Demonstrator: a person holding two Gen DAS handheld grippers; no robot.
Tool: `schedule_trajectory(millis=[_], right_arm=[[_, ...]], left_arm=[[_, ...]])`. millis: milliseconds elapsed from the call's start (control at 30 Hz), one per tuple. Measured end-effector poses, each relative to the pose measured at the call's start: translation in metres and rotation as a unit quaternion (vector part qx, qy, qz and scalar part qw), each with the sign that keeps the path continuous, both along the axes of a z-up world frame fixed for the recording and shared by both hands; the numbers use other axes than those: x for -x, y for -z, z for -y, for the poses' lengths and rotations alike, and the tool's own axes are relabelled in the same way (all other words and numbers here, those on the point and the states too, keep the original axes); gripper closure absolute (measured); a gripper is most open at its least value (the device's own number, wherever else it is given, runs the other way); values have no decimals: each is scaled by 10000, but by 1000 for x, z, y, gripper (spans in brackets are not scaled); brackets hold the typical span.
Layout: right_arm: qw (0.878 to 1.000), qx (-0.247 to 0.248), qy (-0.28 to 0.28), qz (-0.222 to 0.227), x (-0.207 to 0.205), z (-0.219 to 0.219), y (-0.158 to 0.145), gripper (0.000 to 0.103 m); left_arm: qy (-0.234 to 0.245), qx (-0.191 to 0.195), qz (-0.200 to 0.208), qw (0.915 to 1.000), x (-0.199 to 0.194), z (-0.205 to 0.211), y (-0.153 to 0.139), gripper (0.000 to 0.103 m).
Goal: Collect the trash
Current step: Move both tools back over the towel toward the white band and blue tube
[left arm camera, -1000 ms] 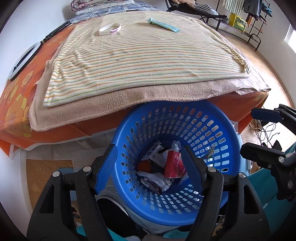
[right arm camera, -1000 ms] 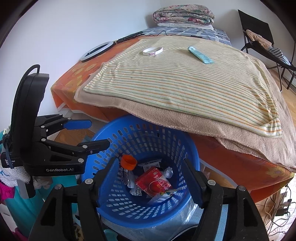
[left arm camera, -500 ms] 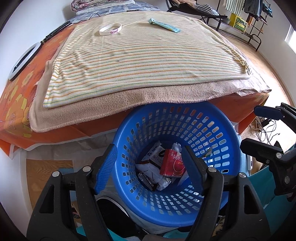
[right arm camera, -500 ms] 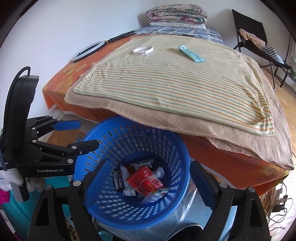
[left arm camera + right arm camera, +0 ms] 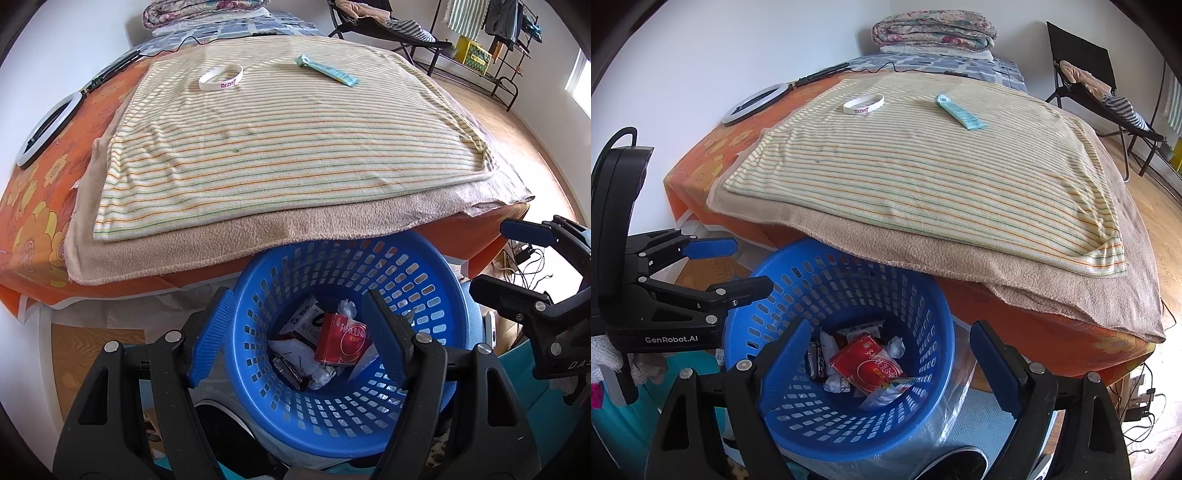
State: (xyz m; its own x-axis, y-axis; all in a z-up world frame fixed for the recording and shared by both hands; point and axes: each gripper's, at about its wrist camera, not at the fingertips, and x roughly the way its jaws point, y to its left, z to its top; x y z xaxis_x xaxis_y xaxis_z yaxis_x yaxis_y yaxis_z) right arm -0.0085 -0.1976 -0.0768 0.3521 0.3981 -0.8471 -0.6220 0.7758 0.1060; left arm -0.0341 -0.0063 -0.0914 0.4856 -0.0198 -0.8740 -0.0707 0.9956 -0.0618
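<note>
A blue perforated basket [image 5: 424,273] [image 5: 798,421] stands at the foot of the bed and holds trash: a red packet [image 5: 343,339] [image 5: 868,369], crumpled white wrappers [image 5: 295,350] and a small box [image 5: 306,321]. My left gripper [image 5: 303,339] hangs open and empty over the basket; it also shows at the left of the right wrist view [image 5: 731,266]. My right gripper [image 5: 890,365] is open and empty above the basket, seen at the right of the left wrist view [image 5: 506,258]. On the striped blanket [image 5: 295,140] lie a white wristband [image 5: 221,77] [image 5: 863,103] and a teal tube [image 5: 328,71] [image 5: 960,111].
The bed with an orange flowered sheet [image 5: 33,206] fills the far side. A ring light [image 5: 48,129] [image 5: 753,104] lies at its left edge. Folded quilts [image 5: 932,33] sit at the head. A black chair [image 5: 1086,85] and a rack [image 5: 491,48] stand at the right on the wood floor.
An orange-capped item seen in the basket a second ago is out of sight among the trash. Both grippers rose and tipped up a little; the right gripper's jaws stand wider.
</note>
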Motion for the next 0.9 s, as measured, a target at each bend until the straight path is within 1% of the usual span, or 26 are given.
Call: schedule_trajectory(millis=[200,333,467,567,700,767,900], right_arm=[[9993,-253,202,-162,-16,7,-7,13],[9984,-397,309,-246,-31,10,-12,13],[9985,-415,328,-124,-46,7,-22,13],[9986,-442,291,-20,-60,3,-31,13],[9985,-514,194,73,-83,-4,-39,13],[9983,-529,192,161,-96,-9,-42,10],[9984,-461,208,236,-124,-19,-43,9]], left_arm=[[-86,177,52,9998,-17,-12,-15,29],[-91,81,164,9998,-33,-20,-29,29],[-146,47,252,9996,-52,-33,-41,28],[-157,48,354,9992,-66,-42,-49,21],[-172,186,410,9988,-90,-55,-56,21],[-240,213,428,9986,-102,-63,-57,21],[-349,235,423,9982,-129,-76,-55,21]])
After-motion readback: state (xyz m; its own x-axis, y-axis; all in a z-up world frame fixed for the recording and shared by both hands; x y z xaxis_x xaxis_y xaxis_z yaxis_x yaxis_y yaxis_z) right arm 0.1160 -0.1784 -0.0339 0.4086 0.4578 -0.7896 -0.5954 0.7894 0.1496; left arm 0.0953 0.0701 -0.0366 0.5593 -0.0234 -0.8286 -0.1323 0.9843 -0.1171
